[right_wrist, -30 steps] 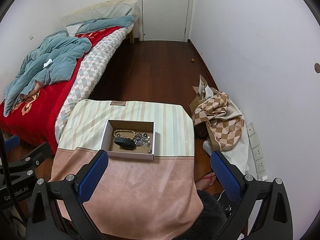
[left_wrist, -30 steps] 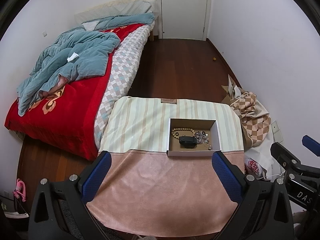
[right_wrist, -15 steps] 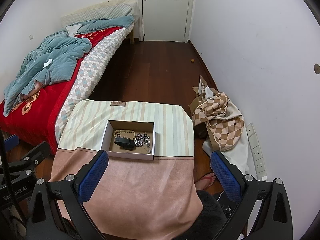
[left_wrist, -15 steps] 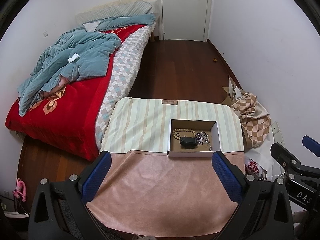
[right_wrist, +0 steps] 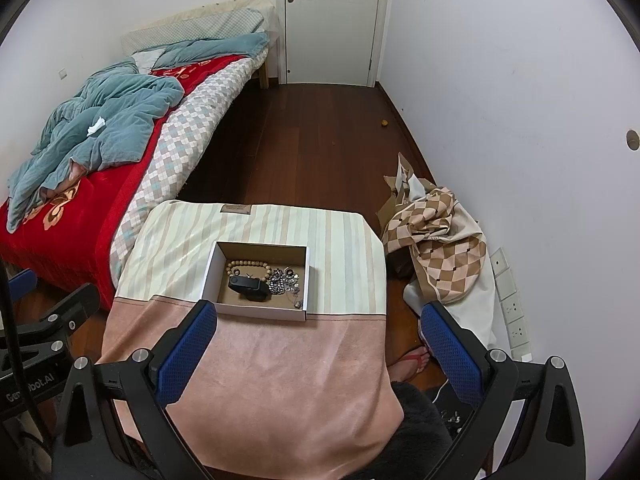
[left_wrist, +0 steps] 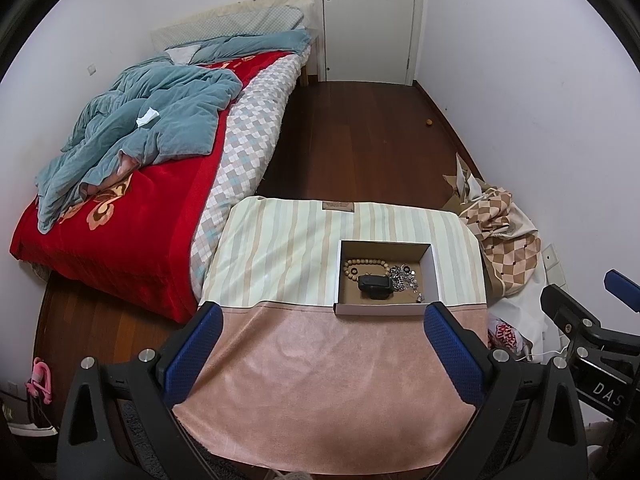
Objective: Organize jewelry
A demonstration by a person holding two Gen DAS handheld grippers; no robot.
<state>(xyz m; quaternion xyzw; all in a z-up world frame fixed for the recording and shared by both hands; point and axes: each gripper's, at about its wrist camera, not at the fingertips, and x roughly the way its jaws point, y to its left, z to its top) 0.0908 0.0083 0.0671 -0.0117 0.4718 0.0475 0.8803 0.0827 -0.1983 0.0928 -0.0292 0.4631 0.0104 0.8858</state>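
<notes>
An open cardboard box (left_wrist: 435, 276) (right_wrist: 210, 264) sits on a table covered with a striped and pink cloth (left_wrist: 320, 380) (right_wrist: 280, 380). Inside lie a wooden bead bracelet (left_wrist: 366, 265) (right_wrist: 248, 265), a black watch-like item (left_wrist: 375, 283) (right_wrist: 249, 287) and a pile of silver jewelry (left_wrist: 405, 274) (right_wrist: 285, 278). My left gripper (left_wrist: 322, 330) is open and empty, held above the pink part of the cloth, short of the box. My right gripper (right_wrist: 318, 330) is open and empty, also short of the box and to its right.
A bed (left_wrist: 120, 208) with a red blanket and teal duvet stands to the left. A checkered cloth heap (left_wrist: 504, 232) (right_wrist: 440, 248) lies on the floor right of the table. A white door (left_wrist: 368, 20) is at the back. A foot in a sandal (right_wrist: 412, 362) shows by the table.
Both grippers stay open and almost still; the left view has shifted only slightly.
</notes>
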